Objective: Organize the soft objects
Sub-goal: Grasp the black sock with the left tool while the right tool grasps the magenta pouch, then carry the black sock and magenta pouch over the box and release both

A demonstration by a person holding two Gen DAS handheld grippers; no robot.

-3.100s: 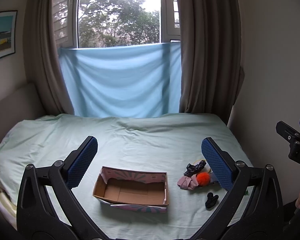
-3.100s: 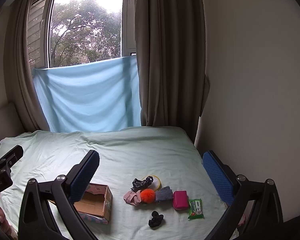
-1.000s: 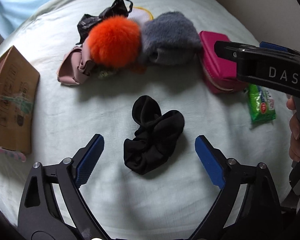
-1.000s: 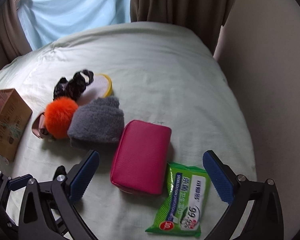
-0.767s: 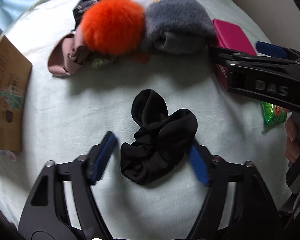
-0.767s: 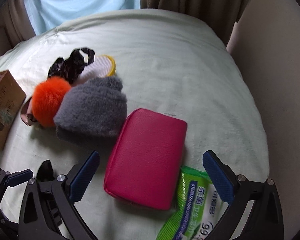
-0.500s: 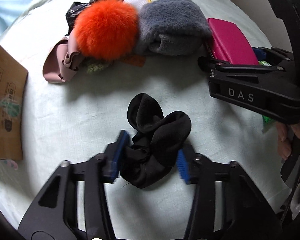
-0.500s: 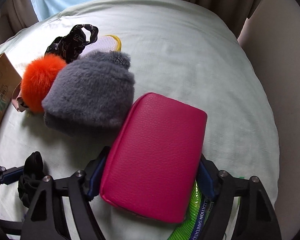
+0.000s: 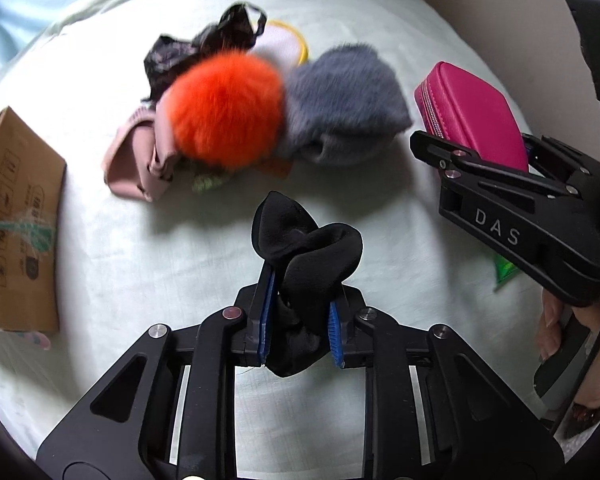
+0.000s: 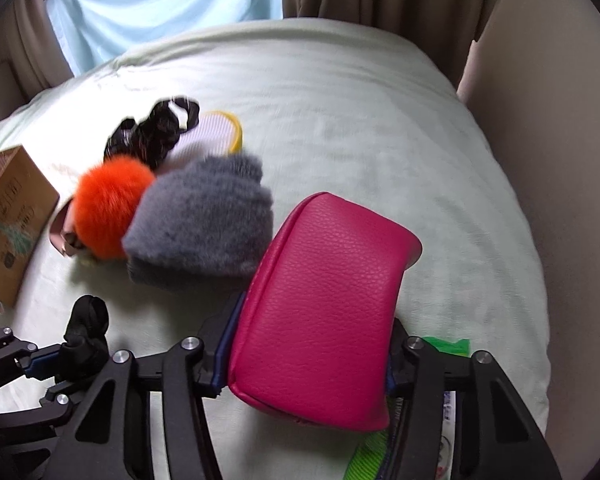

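The left gripper [image 9: 300, 312] was clamped on one black scrunchie [image 9: 306, 248], its blue pads pressed into the bunched cloth, which stood up just in front of the pompom. The right gripper [image 10: 306, 364] was closed around one pink pouch [image 10: 324, 320], gripping its near end, to the right of the pompom. One orange pompom [image 9: 224, 108] lay on the pale green bed [image 9: 120, 248]. Touching it on the right sat one grey fuzzy piece [image 9: 344, 100]; on its left one dusty-pink cloth [image 9: 140, 164]; behind it one dark patterned band [image 9: 204, 44] and one yellow-rimmed pad [image 9: 288, 38]. One cardboard box [image 9: 12, 220] stood well to the pompom's left. One green packet [image 10: 448, 346] peeked from under the pouch.
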